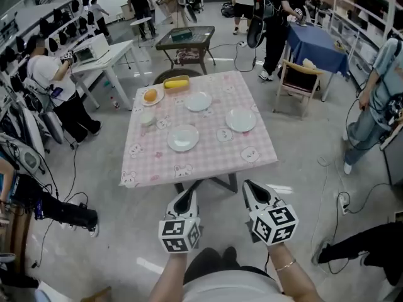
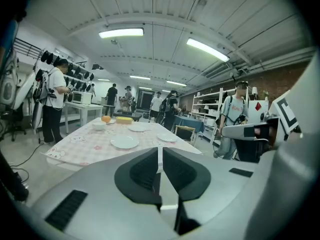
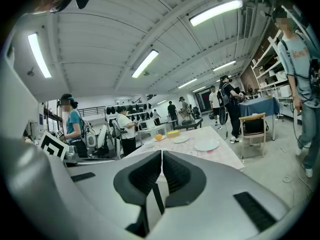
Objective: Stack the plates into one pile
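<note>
Three empty white plates lie apart on the pink checked tablecloth (image 1: 208,159): a near one (image 1: 183,137), a right one (image 1: 241,120) and a far one (image 1: 198,101). A fourth plate (image 1: 152,96) at the far left carries an orange fruit. My left gripper (image 1: 187,197) and right gripper (image 1: 250,190) hang side by side in front of the table's near edge, short of it, both shut and empty. The left gripper view shows the near plate (image 2: 124,142) beyond the closed jaws; the right gripper view shows the right plate (image 3: 206,145).
A small white bowl (image 1: 147,118) and a yellow item (image 1: 176,82) also sit on the table. A wooden chair (image 1: 301,80) stands at the table's right, a dark side table (image 1: 184,41) behind it. Several people stand around the room; cables cross the floor.
</note>
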The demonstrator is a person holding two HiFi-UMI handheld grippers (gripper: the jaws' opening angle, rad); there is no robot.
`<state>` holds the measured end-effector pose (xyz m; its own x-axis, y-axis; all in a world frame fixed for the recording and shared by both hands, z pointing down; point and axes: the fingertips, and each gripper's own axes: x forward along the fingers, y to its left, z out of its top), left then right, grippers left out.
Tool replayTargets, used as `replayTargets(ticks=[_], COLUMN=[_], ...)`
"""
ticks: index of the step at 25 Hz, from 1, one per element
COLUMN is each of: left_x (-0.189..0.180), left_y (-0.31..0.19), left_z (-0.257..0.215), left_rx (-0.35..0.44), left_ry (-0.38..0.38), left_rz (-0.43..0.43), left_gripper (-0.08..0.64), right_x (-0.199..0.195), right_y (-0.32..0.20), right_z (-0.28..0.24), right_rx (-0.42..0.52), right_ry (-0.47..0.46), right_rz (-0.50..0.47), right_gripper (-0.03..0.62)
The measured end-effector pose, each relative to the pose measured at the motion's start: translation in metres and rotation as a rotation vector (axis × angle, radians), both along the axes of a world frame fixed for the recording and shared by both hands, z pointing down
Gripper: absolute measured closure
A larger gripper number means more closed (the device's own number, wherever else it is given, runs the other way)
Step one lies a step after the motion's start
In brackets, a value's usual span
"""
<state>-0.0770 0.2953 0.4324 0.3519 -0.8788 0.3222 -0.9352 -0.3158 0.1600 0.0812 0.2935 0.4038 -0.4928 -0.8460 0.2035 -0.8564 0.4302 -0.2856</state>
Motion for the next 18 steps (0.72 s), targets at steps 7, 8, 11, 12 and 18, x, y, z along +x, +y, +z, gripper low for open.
replayTargets(ticks=[7, 8, 11, 12, 18], left_x=[-0.01, -0.015, -0.033, -0.038, -0.06], left_y=[-0.005, -0.009, -0.025, -0.031, -0.074], left_z=[-0.006, -0.006, 0.0, 0.002, 0.003], left_rx=[-0.004, -0.01, -0.028, -0.03, -0.023], left_ry=[-0.01, -0.013, -0.019, -0.02, -0.012], left_rz=[-0.04, -0.048, -0.068, -0.075, -0.098], left_gripper=[0.449, 0.439, 0.425, 0.417, 0.408], right_x=[-0.005, -0.008, -0.022, -0.025, -0.039], right_y=[-0.009, -0.014, -0.03, -0.036, -0.077], right_z=[-0.007, -0.007, -0.003, -0.001, 0.001], right_rx=[-0.014, -0.019, -0.037, -0.041, -0.042], right_ry=[-0.049, -0.057, -0.071, -0.073, -0.074], right_rz=[-0.026, -0.03, -0.041, -0.044, -0.045], right_gripper=[0.494, 0.48, 0.467, 0.465, 0.462])
